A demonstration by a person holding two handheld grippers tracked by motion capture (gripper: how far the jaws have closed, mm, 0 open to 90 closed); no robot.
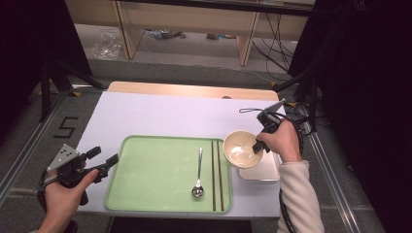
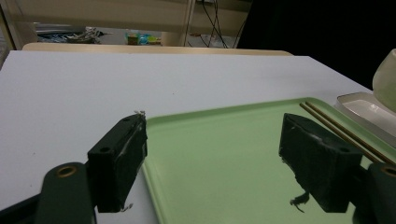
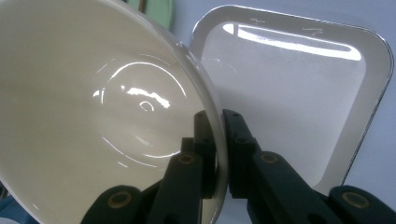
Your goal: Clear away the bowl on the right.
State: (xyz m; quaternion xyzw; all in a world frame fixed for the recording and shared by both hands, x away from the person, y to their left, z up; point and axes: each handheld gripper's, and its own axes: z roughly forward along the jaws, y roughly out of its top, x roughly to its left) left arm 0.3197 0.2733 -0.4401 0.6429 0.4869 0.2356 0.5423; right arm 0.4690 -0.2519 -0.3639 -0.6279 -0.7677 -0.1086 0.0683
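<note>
My right gripper [image 1: 258, 145] is shut on the rim of a cream bowl [image 1: 241, 148], holding it tilted above a white rectangular plate [image 1: 265, 173]. In the right gripper view the bowl [image 3: 93, 116] has its rim pinched between the two black jaws of the gripper [image 3: 219, 154], and the white plate [image 3: 299, 93] lies beneath. A green tray [image 1: 155, 170] holds a metal spoon [image 1: 198, 177] and a pair of brown chopsticks [image 1: 216, 174]. My left gripper [image 1: 108, 164] hovers open at the tray's left edge. Seen from the left gripper view, that gripper [image 2: 212, 154] has nothing between its fingers.
The white table [image 1: 160, 114] has a wooden strip along its far edge. Black stands and cables flank the table on both sides. In the left gripper view the green tray [image 2: 224, 140] lies just ahead, with the chopsticks [image 2: 345, 133] at its right.
</note>
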